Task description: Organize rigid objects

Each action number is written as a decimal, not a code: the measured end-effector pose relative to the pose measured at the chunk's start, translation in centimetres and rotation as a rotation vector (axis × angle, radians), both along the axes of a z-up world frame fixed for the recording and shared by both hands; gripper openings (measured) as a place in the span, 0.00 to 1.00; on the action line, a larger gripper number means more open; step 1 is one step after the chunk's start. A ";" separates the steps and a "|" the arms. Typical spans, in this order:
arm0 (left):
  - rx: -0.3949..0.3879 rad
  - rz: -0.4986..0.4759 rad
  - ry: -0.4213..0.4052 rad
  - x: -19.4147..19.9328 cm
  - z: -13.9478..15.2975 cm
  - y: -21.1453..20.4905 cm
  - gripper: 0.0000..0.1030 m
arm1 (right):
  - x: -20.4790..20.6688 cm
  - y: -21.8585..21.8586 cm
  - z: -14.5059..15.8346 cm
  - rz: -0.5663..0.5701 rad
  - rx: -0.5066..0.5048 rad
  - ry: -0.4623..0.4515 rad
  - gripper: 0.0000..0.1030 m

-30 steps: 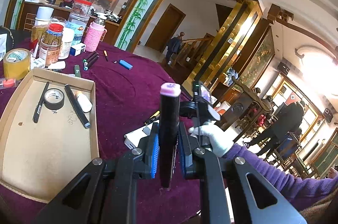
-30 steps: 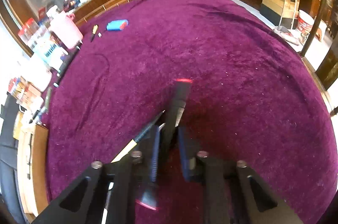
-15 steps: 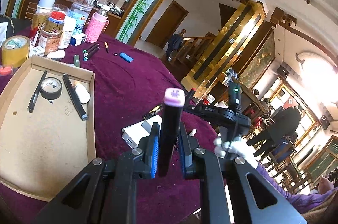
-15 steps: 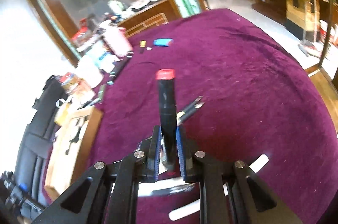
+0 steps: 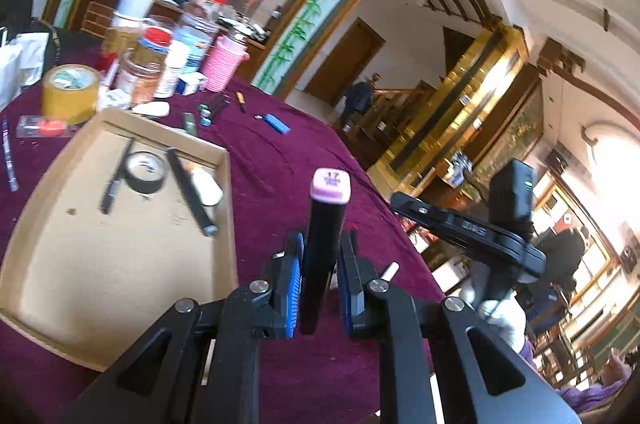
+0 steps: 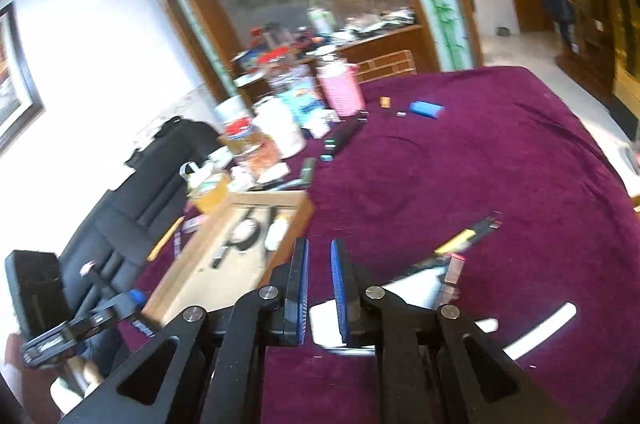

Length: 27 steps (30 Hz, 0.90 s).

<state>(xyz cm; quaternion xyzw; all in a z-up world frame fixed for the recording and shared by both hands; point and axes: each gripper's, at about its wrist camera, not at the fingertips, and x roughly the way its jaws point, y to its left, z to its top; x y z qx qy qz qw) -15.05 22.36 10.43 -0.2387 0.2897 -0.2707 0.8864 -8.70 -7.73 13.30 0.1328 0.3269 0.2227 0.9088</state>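
— What do we have in hand?

— Our left gripper (image 5: 320,237) is clamped on a black marker with a pink square cap (image 5: 323,224), which stands up between its blue pads. The shallow brown cardboard tray (image 5: 120,264) lies just left of those fingers.

— And the right gripper (image 6: 319,249)?

— Its jaws are closing, nearly together, with nothing between them.

— How far along are we?

— Partway, we'd judge. The tray already holds a thin black pen (image 5: 116,180), a roll of black tape (image 5: 146,170), a long black marker (image 5: 190,192) and a white oval piece (image 5: 208,186).

— What's left?

— This pink-capped marker is not in yet. On the purple tablecloth (image 5: 280,164), a blue lighter (image 5: 277,123) lies well beyond the fingers, and a yellow-and-black tool (image 6: 464,238) lies right of the right fingers.
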 end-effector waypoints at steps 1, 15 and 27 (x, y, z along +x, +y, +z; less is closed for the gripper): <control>-0.006 0.013 0.008 0.1 -0.1 0.6 0.15 | 0.0 0.8 0.2 0.020 -0.010 -0.005 0.12; -0.081 -0.007 0.017 0.6 -0.8 2.6 0.15 | 0.0 -11.5 -8.9 -0.290 0.044 0.298 0.13; -0.102 -0.046 0.022 0.7 -1.0 1.6 0.15 | -1.0 -12.1 -11.1 -0.367 -0.012 0.338 0.13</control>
